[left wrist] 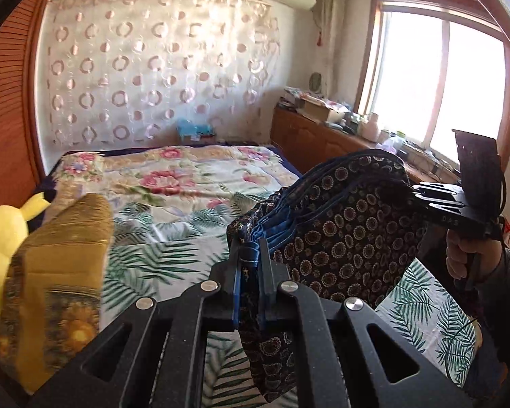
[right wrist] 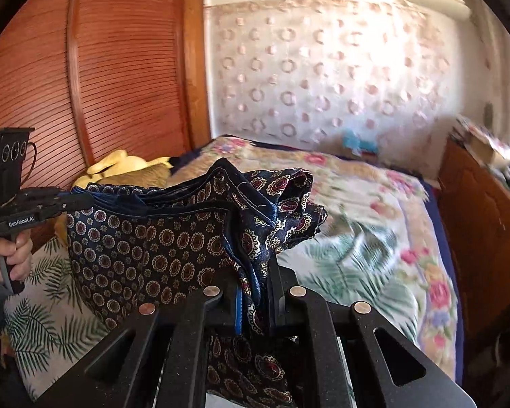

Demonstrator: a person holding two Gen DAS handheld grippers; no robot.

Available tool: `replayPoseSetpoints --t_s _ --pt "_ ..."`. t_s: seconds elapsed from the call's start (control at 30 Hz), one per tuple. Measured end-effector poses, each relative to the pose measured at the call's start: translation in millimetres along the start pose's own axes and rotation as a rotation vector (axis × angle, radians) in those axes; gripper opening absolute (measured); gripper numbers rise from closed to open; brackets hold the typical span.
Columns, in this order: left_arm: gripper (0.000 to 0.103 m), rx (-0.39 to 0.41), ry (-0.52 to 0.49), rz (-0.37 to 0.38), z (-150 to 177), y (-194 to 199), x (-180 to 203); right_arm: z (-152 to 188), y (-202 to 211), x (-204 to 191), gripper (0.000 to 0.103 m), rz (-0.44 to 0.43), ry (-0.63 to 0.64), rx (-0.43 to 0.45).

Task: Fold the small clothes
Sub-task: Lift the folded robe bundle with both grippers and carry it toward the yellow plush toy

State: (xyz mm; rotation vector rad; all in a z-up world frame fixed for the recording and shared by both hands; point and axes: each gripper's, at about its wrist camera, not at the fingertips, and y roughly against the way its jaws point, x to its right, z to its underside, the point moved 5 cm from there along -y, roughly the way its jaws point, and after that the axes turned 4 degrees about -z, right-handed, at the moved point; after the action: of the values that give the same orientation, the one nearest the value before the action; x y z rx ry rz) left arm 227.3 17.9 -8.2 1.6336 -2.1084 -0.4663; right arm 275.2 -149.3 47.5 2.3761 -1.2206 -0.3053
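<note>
A dark navy garment with round medallion print and blue trim [left wrist: 340, 234] hangs in the air above the bed, stretched between both grippers. My left gripper [left wrist: 250, 248] is shut on one bunched end of it, cloth squeezed between the pads. In the left wrist view the right gripper [left wrist: 414, 193] grips the far end at right, held by a hand. In the right wrist view my right gripper [right wrist: 255, 268] is shut on the garment [right wrist: 146, 241], and the left gripper [right wrist: 81, 200] pinches the other end at far left.
The bed with a floral and palm-leaf cover [left wrist: 173, 190] lies below. A folded ochre cloth [left wrist: 61, 255] and a yellow plush toy [left wrist: 3, 231] sit at its left side. A wooden cabinet [left wrist: 316, 139] with clutter runs under the window; a slatted wooden wardrobe [right wrist: 85, 78] stands left.
</note>
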Motion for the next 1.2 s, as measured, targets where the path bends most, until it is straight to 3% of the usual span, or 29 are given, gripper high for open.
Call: replayPoseSetpoints --t_s 0.3,0.57,0.73,0.9,1.03,1.13,1.2 --pt "0.008 0.112 0.100 -0.135 -5.6 55.9 -73.9 -78.1 -47.7 -46.5 0.010 -0.095 0.199 0.056" --pt "0.008 0.167 0.208 -0.277 11.7 81.9 -140.5 -117.1 -117.5 -70.5 0.010 -0.209 0.308 0.056" --pt "0.008 0.141 0.348 -0.346 44.6 75.3 -188.0 -139.3 -174.5 -78.2 0.010 -0.263 0.394 0.022" --pt "0.008 0.101 0.381 -0.410 67.9 63.9 -213.5 -150.4 -229.1 -101.1 0.010 -0.302 0.458 -0.028" --pt "0.008 0.076 0.409 -0.435 88.6 65.7 -223.7 -154.9 -263.6 -115.7 0.011 -0.267 0.489 -0.031" --pt "0.008 0.054 0.415 -0.452 95.2 58.9 -226.1 -160.1 -270.4 -110.2 0.024 -0.267 0.450 -0.035" --pt "0.008 0.041 0.419 -0.464 100.0 57.7 -227.2 -168.1 -274.8 -114.5 0.040 -0.248 0.403 -0.024"
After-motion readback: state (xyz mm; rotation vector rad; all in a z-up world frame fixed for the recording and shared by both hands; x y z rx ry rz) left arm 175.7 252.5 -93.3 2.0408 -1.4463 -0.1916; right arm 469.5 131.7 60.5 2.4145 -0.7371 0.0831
